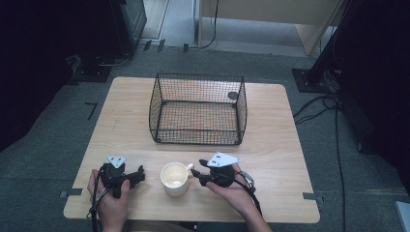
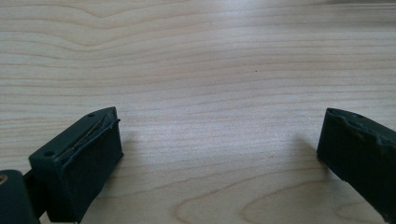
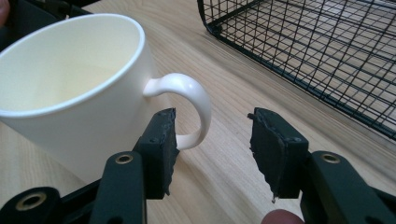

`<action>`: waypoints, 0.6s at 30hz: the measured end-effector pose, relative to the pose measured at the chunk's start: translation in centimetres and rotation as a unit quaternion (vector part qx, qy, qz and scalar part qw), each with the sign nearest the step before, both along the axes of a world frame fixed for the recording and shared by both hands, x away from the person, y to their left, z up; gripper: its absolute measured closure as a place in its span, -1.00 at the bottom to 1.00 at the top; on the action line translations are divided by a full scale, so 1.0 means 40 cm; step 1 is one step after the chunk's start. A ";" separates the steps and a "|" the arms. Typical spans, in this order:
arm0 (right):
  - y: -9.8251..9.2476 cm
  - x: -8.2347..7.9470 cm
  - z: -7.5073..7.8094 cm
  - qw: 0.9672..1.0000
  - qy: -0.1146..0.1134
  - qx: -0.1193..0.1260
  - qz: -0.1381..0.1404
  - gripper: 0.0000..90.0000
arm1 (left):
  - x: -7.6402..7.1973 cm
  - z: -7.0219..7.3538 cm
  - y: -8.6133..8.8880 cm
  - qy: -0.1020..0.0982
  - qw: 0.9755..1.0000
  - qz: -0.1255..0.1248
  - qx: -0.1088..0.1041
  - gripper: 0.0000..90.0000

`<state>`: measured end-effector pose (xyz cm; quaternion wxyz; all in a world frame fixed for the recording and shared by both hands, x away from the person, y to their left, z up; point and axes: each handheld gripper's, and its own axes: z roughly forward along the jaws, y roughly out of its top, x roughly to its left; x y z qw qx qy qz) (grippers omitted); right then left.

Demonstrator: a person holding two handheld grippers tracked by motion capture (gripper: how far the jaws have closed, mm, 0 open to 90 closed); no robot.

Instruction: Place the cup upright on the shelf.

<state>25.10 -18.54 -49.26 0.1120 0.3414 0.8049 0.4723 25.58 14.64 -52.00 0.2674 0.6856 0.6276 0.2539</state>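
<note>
I was working over a pale wooden counter (image 1: 121, 121) with wavy grain and rounded corners. At its far middle stood a black wire-mesh basket (image 1: 197, 109), boxy and open-topped, with nothing between it and the near edge but bare wood. Nearer me, at the middle, sat the white glazed mug (image 1: 174, 179), round and smooth, its curved handle (image 3: 196, 105) turned right. My right tool (image 3: 212, 135) sat just right of the mug, its rough black pads half spread around the handle, not yet pressing it. My left tool (image 2: 219, 149) rested left of the mug, spread wide over bare wood.
</note>
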 end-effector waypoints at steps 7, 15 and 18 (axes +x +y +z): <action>0.016 0.010 -0.004 1.000 -0.004 -0.011 0.025 0.08 | 0.000 0.000 0.000 0.000 1.000 -0.002 0.000 -1.00; 0.008 0.006 -0.002 0.999 -0.007 -0.001 0.052 0.07 | 0.000 0.000 -0.001 0.000 1.000 -0.002 0.000 -1.00; 0.007 0.001 0.000 0.998 -0.006 0.003 0.061 0.06 | 0.000 0.000 -0.001 0.000 1.000 -0.003 -0.001 -1.00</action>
